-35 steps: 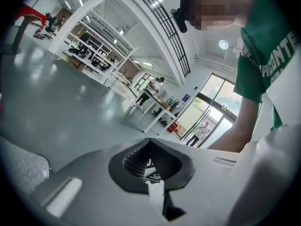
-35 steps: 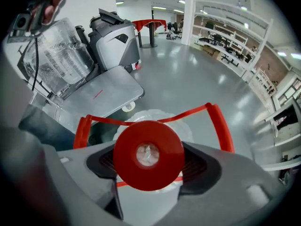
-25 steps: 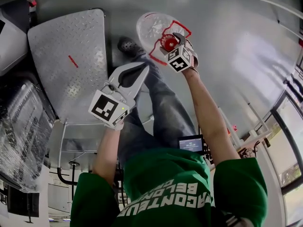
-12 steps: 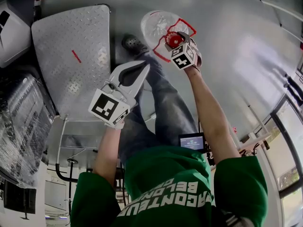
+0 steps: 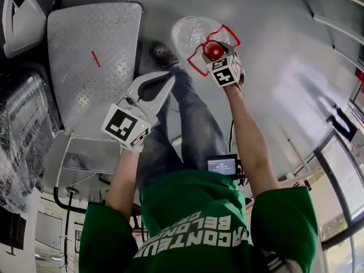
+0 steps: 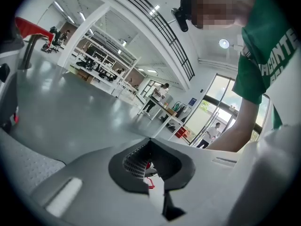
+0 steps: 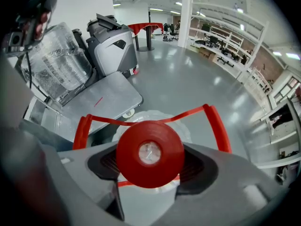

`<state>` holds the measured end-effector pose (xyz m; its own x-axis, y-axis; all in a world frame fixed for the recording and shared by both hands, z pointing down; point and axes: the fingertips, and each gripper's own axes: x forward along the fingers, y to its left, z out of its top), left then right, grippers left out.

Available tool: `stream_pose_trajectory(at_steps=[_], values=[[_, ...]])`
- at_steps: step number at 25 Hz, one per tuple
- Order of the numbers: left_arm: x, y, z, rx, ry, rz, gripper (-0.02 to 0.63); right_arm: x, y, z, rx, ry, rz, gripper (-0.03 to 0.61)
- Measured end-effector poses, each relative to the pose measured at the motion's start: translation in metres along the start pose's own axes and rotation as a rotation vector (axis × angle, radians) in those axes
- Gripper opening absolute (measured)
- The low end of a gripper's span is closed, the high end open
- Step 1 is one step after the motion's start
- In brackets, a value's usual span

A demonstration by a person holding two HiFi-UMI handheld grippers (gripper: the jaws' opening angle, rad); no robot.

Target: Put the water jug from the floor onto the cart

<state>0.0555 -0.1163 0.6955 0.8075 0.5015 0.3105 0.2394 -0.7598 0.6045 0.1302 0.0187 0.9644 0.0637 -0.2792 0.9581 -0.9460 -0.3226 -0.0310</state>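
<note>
The clear water jug (image 5: 192, 30) with a red cap (image 5: 214, 50) and red carry handle (image 5: 196, 68) is to the right of the cart's grey checker-plate deck (image 5: 85, 67). My right gripper (image 5: 219, 57) points steeply down over it. In the right gripper view its jaws (image 7: 149, 150) grip the neck under the cap (image 7: 149, 153) and have just been closing on it. The jug body (image 7: 141, 117) and handle (image 7: 215, 122) show below, with the cart deck (image 7: 108, 95) behind. My left gripper (image 5: 168, 77) is shut and empty over the person's leg, its tips (image 6: 150, 140) pointing near level.
A plastic-wrapped load (image 5: 23, 135) and a grey machine (image 5: 23, 16) stand left of the cart. The person's shoe (image 5: 162, 53) is between cart and jug. A small screen (image 5: 223, 165) hangs at the waist. Benches and shelving (image 7: 225, 46) line the far side.
Both grippers have risen a little, and the jug's cap has stayed between the right jaws. The cart and jug have drifted slightly right in the head view.
</note>
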Motion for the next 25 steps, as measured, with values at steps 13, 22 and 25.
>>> stream_pose_trajectory(at_steps=[13,22,25], values=[[-0.081,-0.054,0.09,0.073,-0.101,0.069,0.011,-0.15,0.01,0.089,-0.054,-0.113,0.039,0.304],[-0.137,-0.112,0.152,0.139,-0.166,0.121,0.011,-0.262,0.016,0.16,-0.174,-0.221,0.05,0.304],[-0.153,-0.128,0.171,0.172,-0.198,0.143,0.011,-0.294,0.019,0.186,-0.195,-0.263,0.056,0.304]])
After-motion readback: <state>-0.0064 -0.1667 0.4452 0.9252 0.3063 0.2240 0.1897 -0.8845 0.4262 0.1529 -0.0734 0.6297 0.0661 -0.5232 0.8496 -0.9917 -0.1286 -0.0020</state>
